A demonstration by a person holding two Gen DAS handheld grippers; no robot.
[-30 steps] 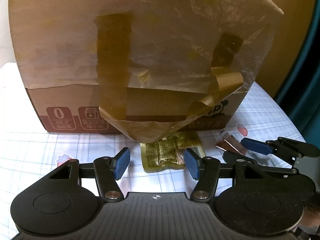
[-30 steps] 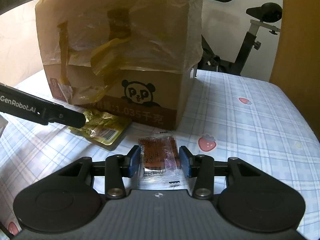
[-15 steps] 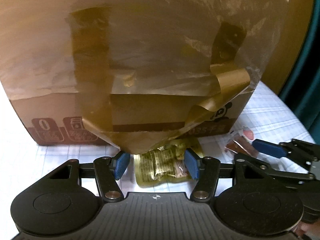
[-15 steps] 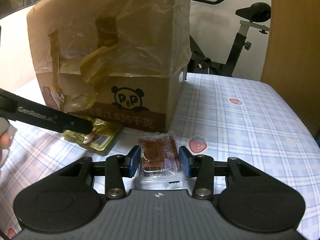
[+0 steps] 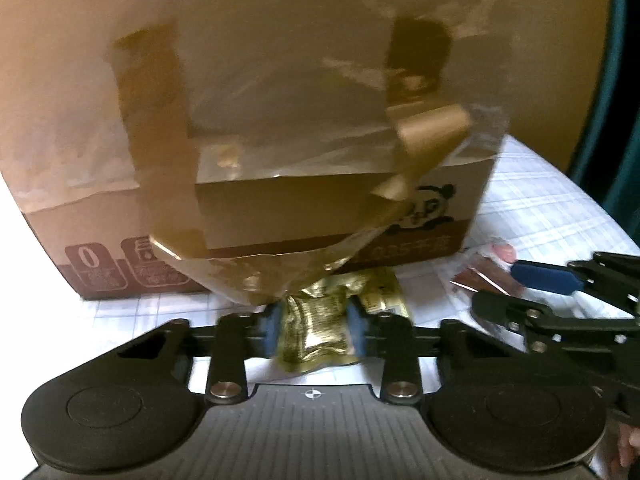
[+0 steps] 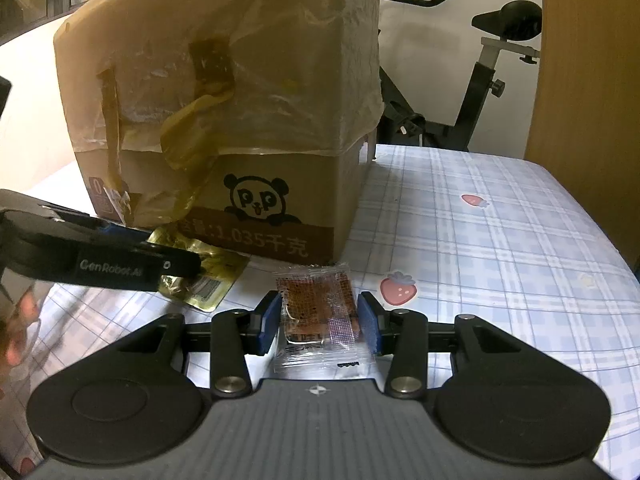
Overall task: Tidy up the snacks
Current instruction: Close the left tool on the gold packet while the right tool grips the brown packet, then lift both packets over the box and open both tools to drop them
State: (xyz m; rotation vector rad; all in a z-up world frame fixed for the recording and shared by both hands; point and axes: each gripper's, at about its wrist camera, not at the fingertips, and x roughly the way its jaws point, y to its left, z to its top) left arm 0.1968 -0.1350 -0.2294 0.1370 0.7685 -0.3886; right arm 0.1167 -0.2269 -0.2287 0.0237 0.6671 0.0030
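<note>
Left claw (image 5: 315, 330) tilted down, closing on gold pouch (image 5: 320, 332); right claw (image 6: 319, 322) pinching clear-wrapped snack (image 6: 320, 312).

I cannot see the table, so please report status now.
Left hand-held gripper closing around gold packet. Right hand-held gripper holds brown packet. Box close ahead.

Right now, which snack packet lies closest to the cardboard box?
The gold foil packet, between the left hand-held gripper's closing jaws, partly under the box's hanging plastic. The clear brown-filled packet sits farther out.

Brown cardboard box (image 6: 280, 200) with black panda print, gold packet (image 5: 320, 328) before it, reddish-brown clear-wrapped snack (image 6: 320, 304), blue-checked strawberry-print cloth (image 6: 500, 248) beneath.
</note>
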